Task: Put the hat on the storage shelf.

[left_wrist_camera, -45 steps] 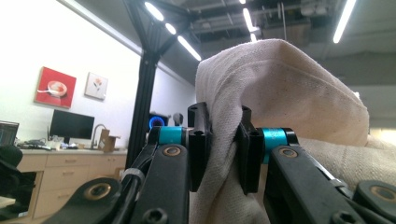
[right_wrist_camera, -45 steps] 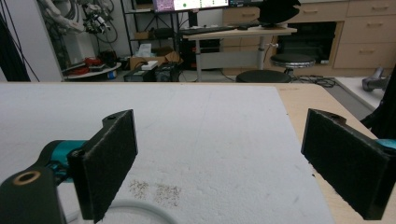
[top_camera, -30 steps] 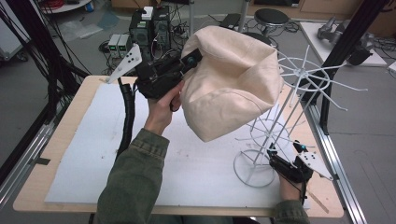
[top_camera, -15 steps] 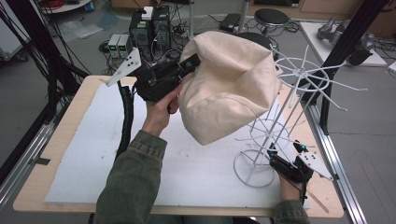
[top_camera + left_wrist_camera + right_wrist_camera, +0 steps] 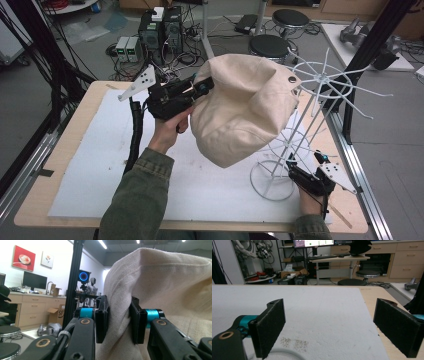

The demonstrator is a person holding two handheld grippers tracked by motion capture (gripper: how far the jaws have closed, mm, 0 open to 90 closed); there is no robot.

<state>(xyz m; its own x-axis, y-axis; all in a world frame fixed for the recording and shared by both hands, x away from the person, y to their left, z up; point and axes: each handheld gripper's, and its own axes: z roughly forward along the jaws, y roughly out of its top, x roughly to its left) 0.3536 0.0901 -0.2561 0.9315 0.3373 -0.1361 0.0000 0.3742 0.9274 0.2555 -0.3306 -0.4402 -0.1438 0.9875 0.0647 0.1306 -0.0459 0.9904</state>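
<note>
Cream canvas bag [image 5: 245, 112], creased and slumped, hangs centre frame on the white wire rack [image 5: 320, 85]. Left tool [image 5: 117, 315] has just been loosening, a bag fold between its pads. Right tool [image 5: 329, 325] apart, lower right. White foam sheet [image 5: 100, 165] covers the worktop [image 5: 75, 120]; cluttered lab behind.

Mostly matt stuff on your table, barely any shine.

Your bag [image 5: 240, 115] is coarse unbleached canvas, matt with a visible weave, plus one shiny metal eyelet [image 5: 291, 79]. The rack [image 5: 300, 130] you've got it on is thin wire, coated smooth white. Your left gripper [image 5: 117, 320] has dull black plastic jaws, teal anodised metal bits and brassy screws; the right gripper [image 5: 329, 327] wears rough black foam pads. The table [image 5: 65, 135] is pale wood under a grainy white foam sheet [image 5: 319, 312].
</note>
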